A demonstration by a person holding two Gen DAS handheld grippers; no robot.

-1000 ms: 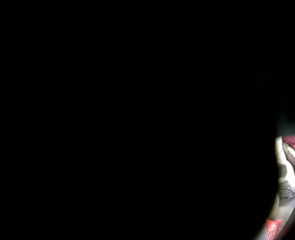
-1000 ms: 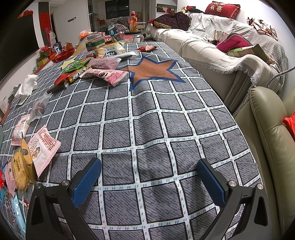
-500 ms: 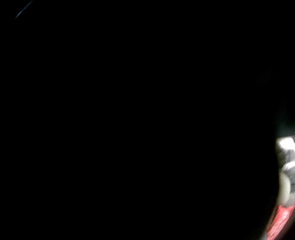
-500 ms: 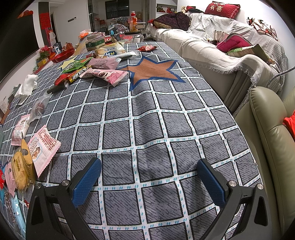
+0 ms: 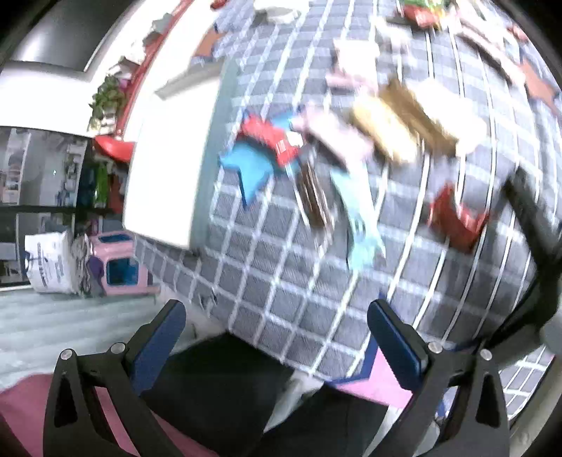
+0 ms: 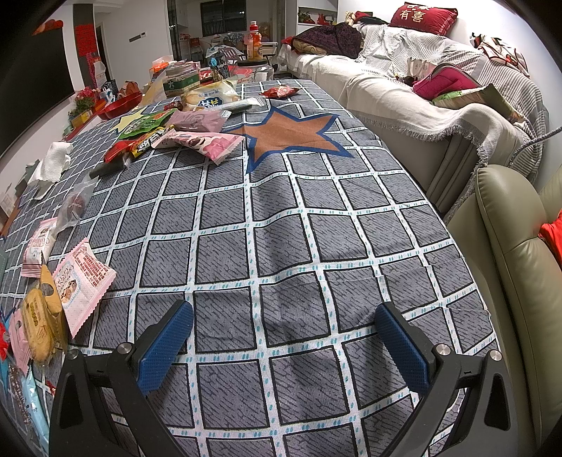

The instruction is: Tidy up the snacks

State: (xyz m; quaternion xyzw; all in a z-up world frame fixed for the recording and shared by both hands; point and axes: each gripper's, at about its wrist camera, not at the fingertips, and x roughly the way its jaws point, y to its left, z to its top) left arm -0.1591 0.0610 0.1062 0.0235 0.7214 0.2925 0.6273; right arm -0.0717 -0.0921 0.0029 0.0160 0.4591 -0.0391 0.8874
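My right claw point(image 6: 281, 334) is spread wide with nothing between its blue pads point(image 6: 165, 348); it hangs just above a bare stretch of the grey checked tablecloth point(image 6: 281, 225) and grips nothing. My left claw point(image 5: 277, 337) is spread just as wide and empty too, out over the near edge of the same cloth, with dark fabric and something pink beneath it. That view is smeared with motion, so detail is poor.

The snacks lie in two groups. Near my left side sits a cluster: a pink-and-white packet point(image 6: 82, 281), a yellow biscuit pack point(image 6: 38, 323) touching it, and a pale blue wrapper point(image 6: 33, 404) at the cloth's edge. In the left view the same heap shows as blurred red point(image 5: 270, 140), blue and tan shapes. Farther up the table, beside a brown star point(image 6: 291, 135) printed on the cloth, lies a second pile: a pink bag point(image 6: 203, 140), a green packet point(image 6: 144, 124), a white bun pack point(image 6: 210, 96) and a small red packet point(image 6: 279, 91) alone beyond the star.

A crumpled white tissue point(image 6: 52, 165) rests at the left edge. To my right stands a sofa point(image 6: 439, 116) draped in pale throws, with a red cushion point(image 6: 423, 15) on top, and an olive leather armchair point(image 6: 509, 263) close by.
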